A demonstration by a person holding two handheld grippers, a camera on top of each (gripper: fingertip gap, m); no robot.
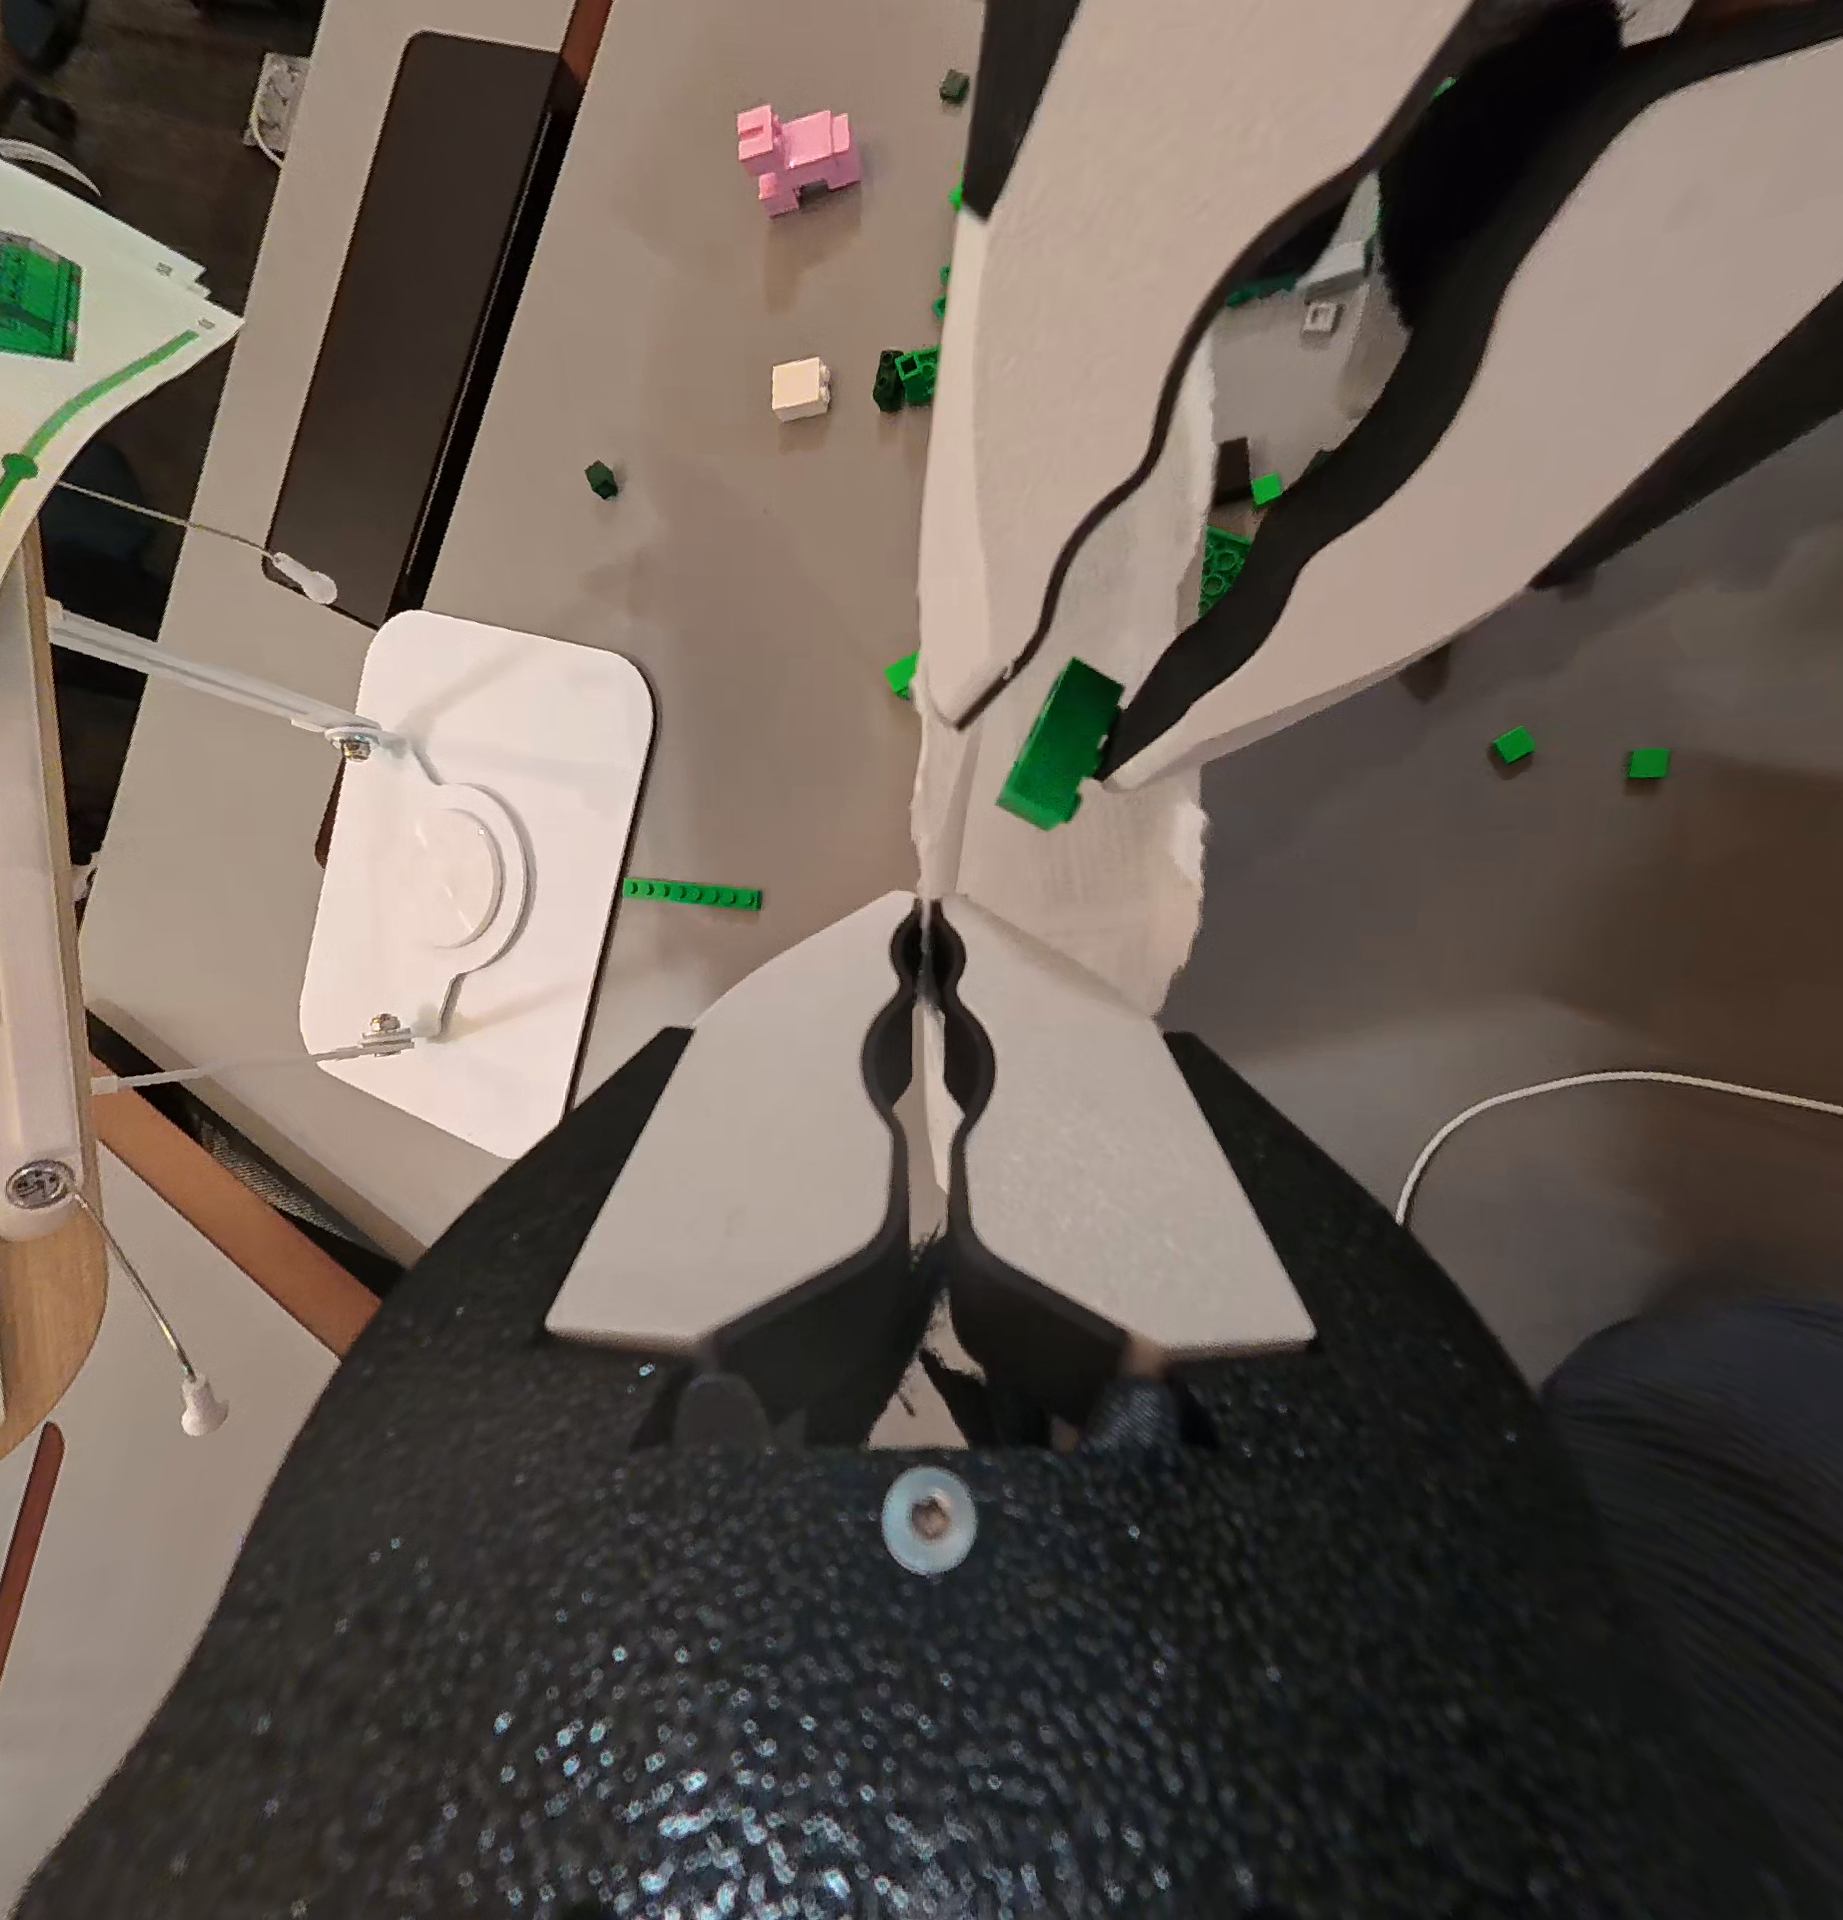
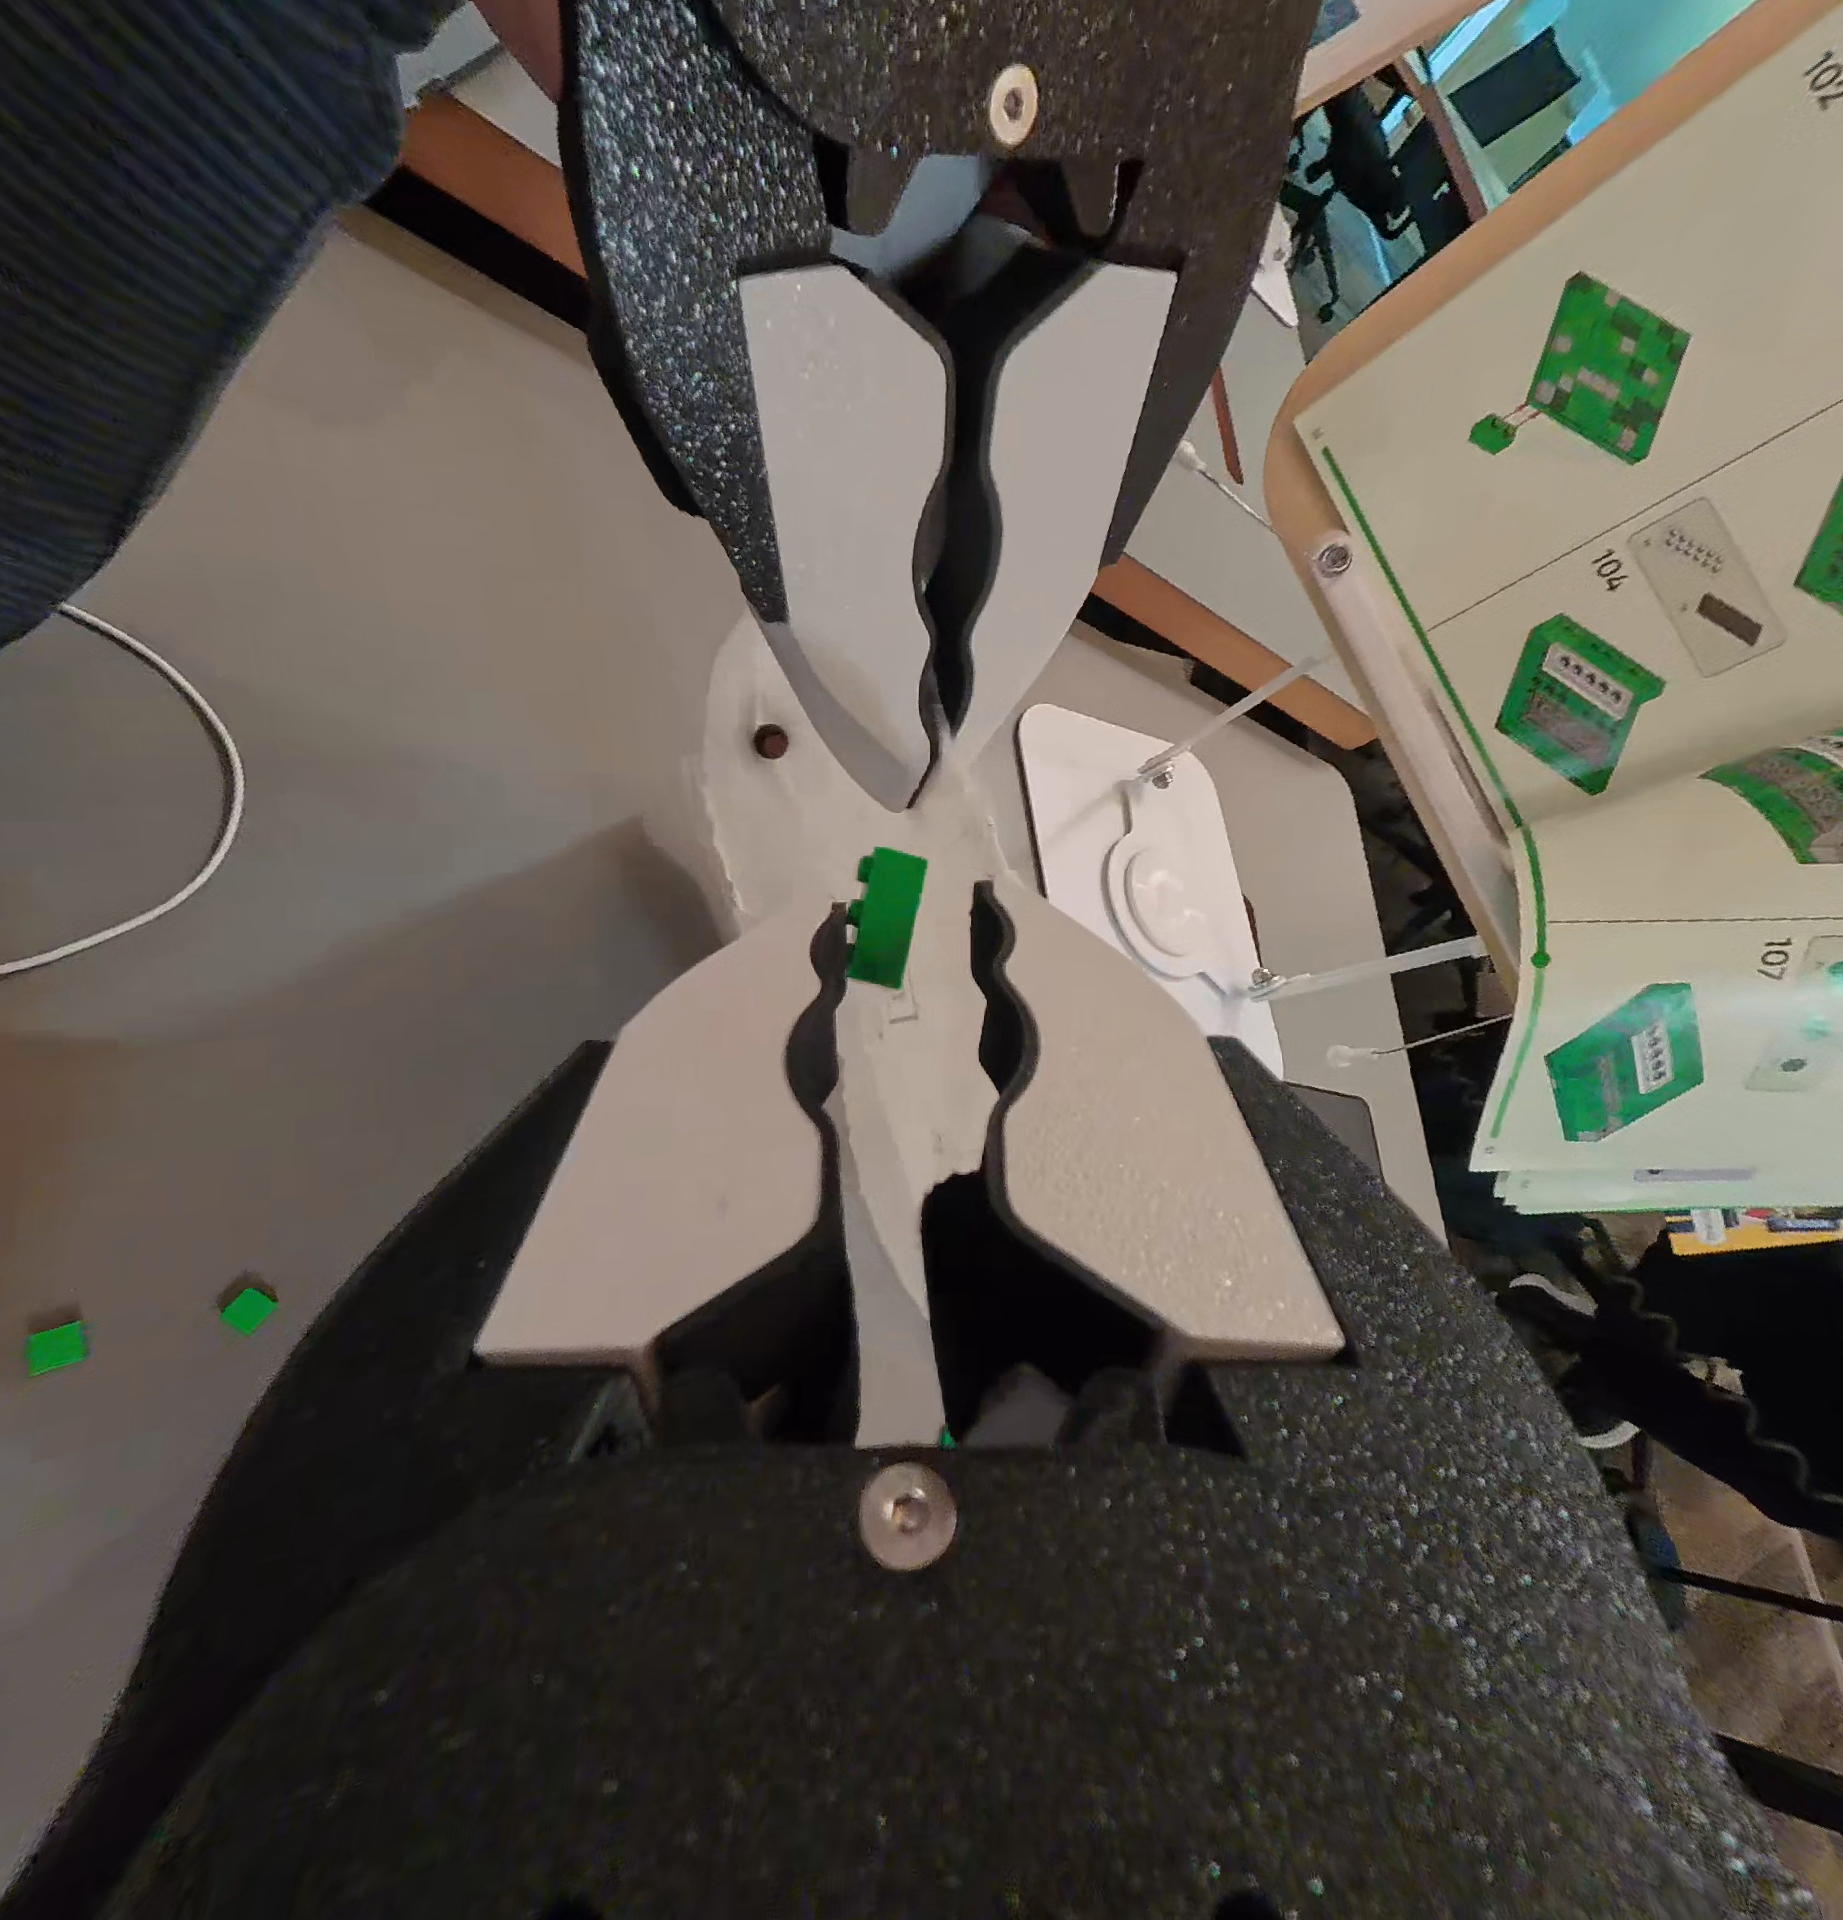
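Note:
My left gripper [image 1: 922,906] is shut on the edge of a torn white paper bag [image 1: 1083,904] and holds it up off the grey table [image 1: 792,623]. It also shows in the right wrist view [image 2: 938,781], coming in from the top. My right gripper [image 2: 912,904] is open, with the bag's paper [image 2: 896,1122] running between its fingers. A small green brick [image 2: 886,920] lies on the paper between the fingertips and touches the left finger [image 2: 730,1122]. In the left wrist view the right gripper [image 1: 1036,743] reaches in from the top right, with the brick [image 1: 1062,743] at its tip.
On the table lie a pink brick pig [image 1: 797,156], a white brick [image 1: 801,390], dark green bricks [image 1: 906,376], a long green plate [image 1: 691,894] and two green tiles [image 2: 57,1349]. A white stand base [image 1: 481,862] carries an open instruction booklet [image 2: 1675,727]. A white cable [image 2: 200,831] curves nearby.

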